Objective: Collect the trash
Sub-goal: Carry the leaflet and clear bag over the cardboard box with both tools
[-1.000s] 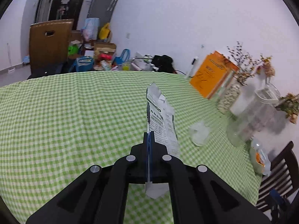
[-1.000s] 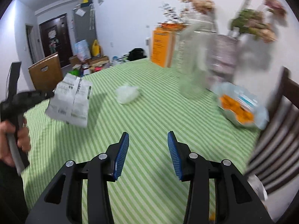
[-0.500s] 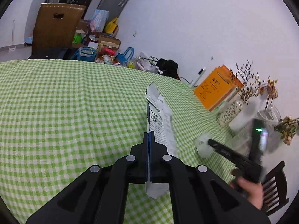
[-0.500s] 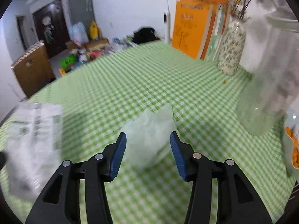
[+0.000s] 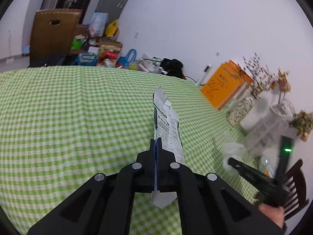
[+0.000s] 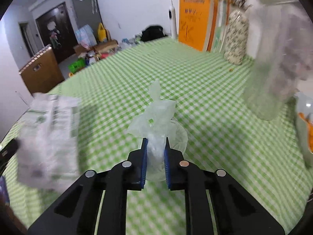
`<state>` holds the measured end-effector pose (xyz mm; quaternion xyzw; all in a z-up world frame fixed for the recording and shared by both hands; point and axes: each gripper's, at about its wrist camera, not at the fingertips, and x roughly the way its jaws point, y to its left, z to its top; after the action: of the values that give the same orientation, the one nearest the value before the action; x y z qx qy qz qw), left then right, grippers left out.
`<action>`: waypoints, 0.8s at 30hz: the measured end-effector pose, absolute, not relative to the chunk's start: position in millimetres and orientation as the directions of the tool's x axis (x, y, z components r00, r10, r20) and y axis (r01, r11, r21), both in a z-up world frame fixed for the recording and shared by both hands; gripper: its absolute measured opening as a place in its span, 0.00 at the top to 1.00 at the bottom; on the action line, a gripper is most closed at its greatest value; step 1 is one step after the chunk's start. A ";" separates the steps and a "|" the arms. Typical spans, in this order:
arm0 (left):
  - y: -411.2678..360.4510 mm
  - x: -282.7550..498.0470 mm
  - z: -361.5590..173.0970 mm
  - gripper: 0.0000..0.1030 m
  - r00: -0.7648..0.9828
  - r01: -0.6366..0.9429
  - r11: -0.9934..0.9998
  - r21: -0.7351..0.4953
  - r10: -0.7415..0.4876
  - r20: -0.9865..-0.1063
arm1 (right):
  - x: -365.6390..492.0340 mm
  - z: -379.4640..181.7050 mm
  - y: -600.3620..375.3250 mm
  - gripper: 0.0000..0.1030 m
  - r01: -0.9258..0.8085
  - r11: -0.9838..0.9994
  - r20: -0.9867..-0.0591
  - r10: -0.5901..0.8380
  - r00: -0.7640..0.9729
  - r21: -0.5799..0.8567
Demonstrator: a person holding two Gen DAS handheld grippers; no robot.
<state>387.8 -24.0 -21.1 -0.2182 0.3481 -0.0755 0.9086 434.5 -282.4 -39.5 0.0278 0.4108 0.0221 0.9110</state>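
The right gripper (image 6: pixel 155 152) pinches the crumpled plastic bag (image 6: pixel 156 117), which extends far along its fingers, probably just touching the checked tablecloth (image 6: pixel 205 137). To the left, the left gripper (image 5: pixel 156 146) clamps a printed wrapper (image 5: pixel 168 125) upright.

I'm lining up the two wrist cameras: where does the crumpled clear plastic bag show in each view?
Left wrist: crumpled clear plastic bag at right, at the tip of the right gripper.
Right wrist: bag at centre, pinched between the blue-padded fingers.
Shared landmark: the orange book against the wall.
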 end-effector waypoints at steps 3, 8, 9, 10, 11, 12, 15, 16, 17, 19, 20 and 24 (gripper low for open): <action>-43.2 383.7 -18.8 1.00 0.739 0.028 0.902 -0.430 -0.308 -0.599 | 398.8 -19.7 -293.1 0.85 -0.019 0.998 -0.716 0.058 0.696 0.062; -91.5 364.5 -1.7 1.00 0.722 0.165 0.898 -0.408 -0.392 -0.570 | 330.5 6.6 -337.9 0.85 0.051 0.998 -0.675 -0.019 0.738 0.028; -103.5 358.4 2.8 1.00 0.708 0.207 0.887 -0.414 -0.427 -0.562 | 313.2 11.8 -350.4 0.85 0.076 0.997 -0.666 -0.037 0.745 0.029; -112.1 352.8 5.6 1.00 0.700 0.235 0.880 -0.413 -0.448 -0.556 | 299.5 15.0 -362.1 0.85 0.098 0.995 -0.658 -0.053 0.751 0.031; -124.2 345.8 9.7 1.00 0.693 0.270 0.875 -0.403 -0.467 -0.550 | 281.8 19.8 -376.0 0.85 0.126 0.991 -0.649 -0.074 0.757 0.033; -136.1 338.9 14.0 1.00 0.686 0.304 0.870 -0.387 -0.482 -0.545 | 268.9 23.7 -386.0 0.85 0.149 0.988 -0.643 -0.091 0.760 0.036; -173.5 309.4 28.5 1.00 0.664 0.406 0.843 -0.354 -0.538 -0.519 | 210.3 36.8 -426.7 0.85 0.244 0.969 -0.616 -0.167 0.770 0.042; -187.5 295.3 33.2 1.00 0.638 0.454 0.816 -0.358 -0.578 -0.508 | 185.3 39.9 -442.0 0.85 0.283 0.958 -0.605 -0.201 0.771 0.042; -198.4 283.6 36.8 1.00 0.617 0.491 0.793 -0.361 -0.609 -0.499 | 159.8 41.2 -456.9 0.85 0.321 0.946 -0.597 -0.235 0.767 0.041; -225.6 253.0 43.3 1.00 0.567 0.578 0.743 -0.338 -0.663 -0.488 | 116.5 37.6 -484.2 0.85 0.391 0.919 -0.594 -0.285 0.752 0.055; -238.0 240.3 44.3 1.00 0.545 0.613 0.721 -0.322 -0.681 -0.489 | 93.2 31.8 -500.7 0.85 0.434 0.898 -0.604 -0.310 0.735 0.068; -305.6 194.7 37.0 1.00 0.404 0.735 0.617 -0.283 -0.733 -0.547 | 17.5 -4.5 -557.2 0.85 0.583 0.801 -0.655 -0.370 0.660 0.135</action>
<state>194.7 -305.6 37.0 0.0011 0.3258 -0.4379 0.8379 17.5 -557.2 -4.5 0.1689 0.3154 -0.2660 0.8951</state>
